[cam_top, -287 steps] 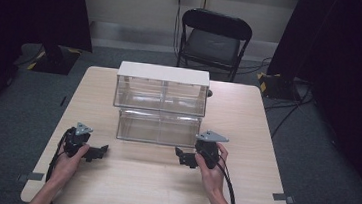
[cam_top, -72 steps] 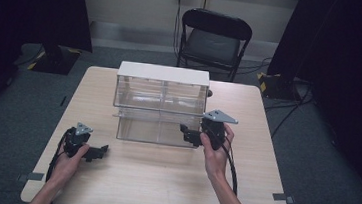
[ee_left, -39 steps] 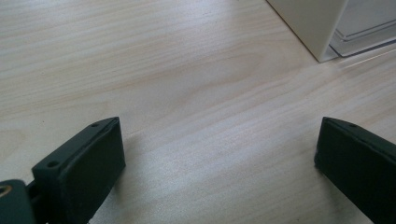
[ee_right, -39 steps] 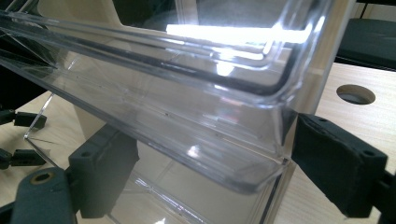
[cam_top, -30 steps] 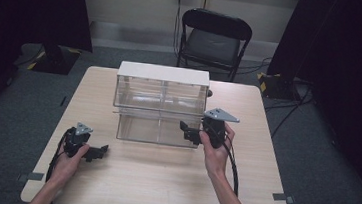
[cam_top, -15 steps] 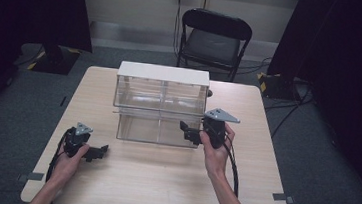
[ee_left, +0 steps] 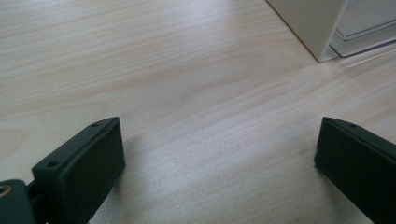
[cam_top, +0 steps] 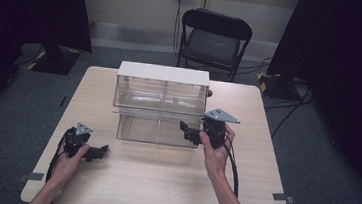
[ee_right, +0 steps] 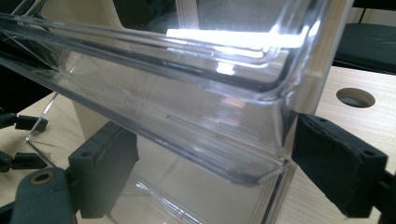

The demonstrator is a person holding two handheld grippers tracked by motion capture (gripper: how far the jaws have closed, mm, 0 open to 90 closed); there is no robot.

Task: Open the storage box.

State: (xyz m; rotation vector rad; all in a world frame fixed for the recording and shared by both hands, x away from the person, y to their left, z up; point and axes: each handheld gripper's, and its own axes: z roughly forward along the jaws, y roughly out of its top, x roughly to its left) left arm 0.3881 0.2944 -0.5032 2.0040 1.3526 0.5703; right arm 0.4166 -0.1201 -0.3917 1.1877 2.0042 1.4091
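Tabletop [cam_top: 161,180]: pale wood grain, rounded corners, standing on grey carpet.
Cable hole [ee_right: 355,97]: round, near the far edge, just behind the drawer unit.
Drawer unit [cam_top: 162,87]: clear plastic drawers in a cream-white shell, resting at the middle of the far half.
Left gripper [cam_top: 94,153]: rests near the left edge, toward the near left corner.

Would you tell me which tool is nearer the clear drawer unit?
Right: the right tool is at the clear drawer unit's lower front; the left tool rests apart, nearer the person.
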